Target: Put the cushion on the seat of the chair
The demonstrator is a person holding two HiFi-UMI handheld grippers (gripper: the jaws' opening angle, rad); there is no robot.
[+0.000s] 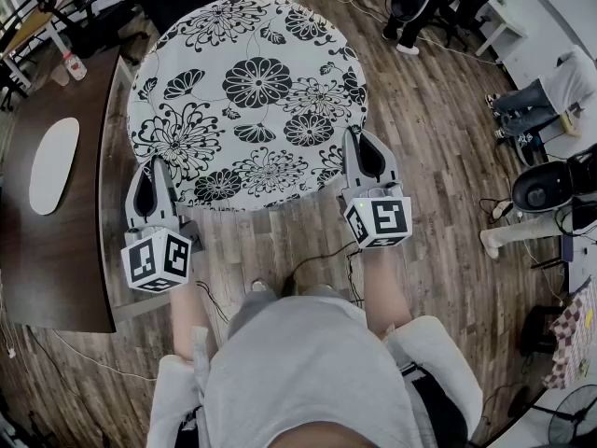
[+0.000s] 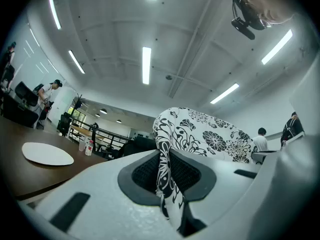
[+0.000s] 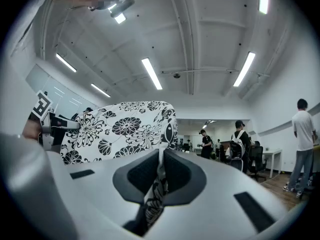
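A round white cushion (image 1: 247, 96) with black flower print hangs flat in the air in front of me, above the wooden floor. My left gripper (image 1: 149, 187) is shut on its near left rim, and my right gripper (image 1: 364, 153) is shut on its near right rim. In the left gripper view the cushion (image 2: 200, 136) rises ahead and its edge is pinched between the dark pads (image 2: 145, 173). The right gripper view shows the cushion (image 3: 117, 129) to the left, its hem clamped between the pads (image 3: 177, 176). No chair seat shows; the cushion hides what lies under it.
A dark brown table (image 1: 51, 222) with a white oval plate (image 1: 51, 161) stands at the left, close to my left gripper. Cables (image 1: 317, 259) trail on the floor by my feet. People sit on office chairs (image 1: 550, 180) at the right and far back.
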